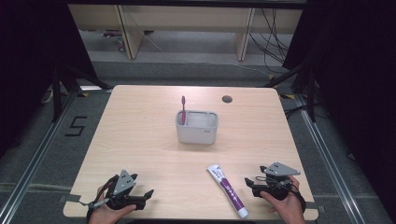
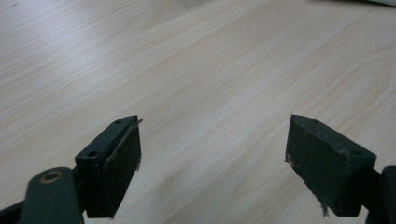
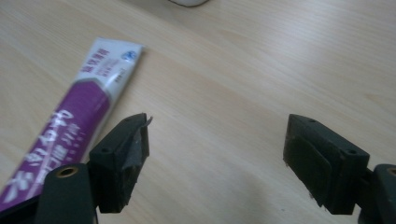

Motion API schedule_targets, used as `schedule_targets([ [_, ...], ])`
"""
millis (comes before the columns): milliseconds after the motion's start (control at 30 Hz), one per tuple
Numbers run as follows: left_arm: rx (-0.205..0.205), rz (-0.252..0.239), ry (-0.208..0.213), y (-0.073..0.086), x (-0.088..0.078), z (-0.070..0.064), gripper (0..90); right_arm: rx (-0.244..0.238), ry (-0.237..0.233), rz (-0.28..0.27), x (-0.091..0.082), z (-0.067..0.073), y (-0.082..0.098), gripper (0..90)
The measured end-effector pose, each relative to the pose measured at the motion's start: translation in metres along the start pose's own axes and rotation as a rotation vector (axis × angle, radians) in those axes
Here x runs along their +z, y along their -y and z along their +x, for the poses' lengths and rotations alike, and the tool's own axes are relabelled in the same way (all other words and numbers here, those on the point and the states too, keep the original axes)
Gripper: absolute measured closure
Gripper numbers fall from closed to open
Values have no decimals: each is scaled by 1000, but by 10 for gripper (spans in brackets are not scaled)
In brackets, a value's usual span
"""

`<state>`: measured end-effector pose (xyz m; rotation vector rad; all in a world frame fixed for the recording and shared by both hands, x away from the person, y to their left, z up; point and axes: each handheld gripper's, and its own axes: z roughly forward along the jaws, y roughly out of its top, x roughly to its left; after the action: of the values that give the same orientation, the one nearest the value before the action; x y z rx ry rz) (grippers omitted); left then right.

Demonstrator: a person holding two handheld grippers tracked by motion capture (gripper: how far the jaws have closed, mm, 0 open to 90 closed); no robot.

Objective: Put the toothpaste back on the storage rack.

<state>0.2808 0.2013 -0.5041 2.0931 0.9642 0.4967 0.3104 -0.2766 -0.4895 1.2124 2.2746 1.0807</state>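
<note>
Toothpaste tube (image 3: 70, 123) just beside right gripper's (image 3: 215, 140) parted jaws.

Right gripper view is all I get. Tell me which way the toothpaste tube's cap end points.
Observer: The toothpaste tube lies flat with its cap toward the near edge of the table, just left of the right tool.
Operator: Report what stands beyond it.
Observer: A grey holder sits mid-table, with a pink toothbrush upright at its left end.
Operator: Give me the left tool.
Observer: The left tool is open and empty, near the front left corner.
</note>
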Motion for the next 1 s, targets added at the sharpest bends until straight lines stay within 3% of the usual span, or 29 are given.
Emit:
schedule_targets([
  [100,10,16,-1,2,1,1,178,20,-23,21,0,5,0,321],
  [133,16,20,2,3,1,1,178,-34,-36,24,0,5,-2,321],
  [200,27,37,3,4,1,2,178,-34,-26,8,-1,6,-3,317],
  [333,4,36,3,6,3,7,172,-6,-32,19,-4,12,-13,291],
  [467,-24,25,15,5,3,5,170,-16,-48,38,-5,19,-19,271],
  [533,-33,11,14,6,4,5,170,-39,-59,53,-4,26,-26,240],
  [567,-22,32,14,6,3,7,170,-61,-61,47,-3,27,-30,224],
  [600,-31,32,13,7,3,7,170,-59,-60,56,-2,30,-32,205],
  [633,-46,17,14,8,4,7,170,-76,-62,63,-1,33,-34,189],
  [667,-41,31,3,8,3,9,170,-101,-60,55,1,34,-36,177],
  [767,-63,12,13,7,2,10,169,-116,-76,71,2,40,-40,155],
  [833,-59,15,14,8,3,10,169,-138,-91,118,4,46,-40,160],
  [867,-50,34,12,7,3,10,169,-186,-97,147,10,50,-40,166],
  [1000,-52,28,22,7,3,8,169,-214,-110,208,18,59,-41,205],
])
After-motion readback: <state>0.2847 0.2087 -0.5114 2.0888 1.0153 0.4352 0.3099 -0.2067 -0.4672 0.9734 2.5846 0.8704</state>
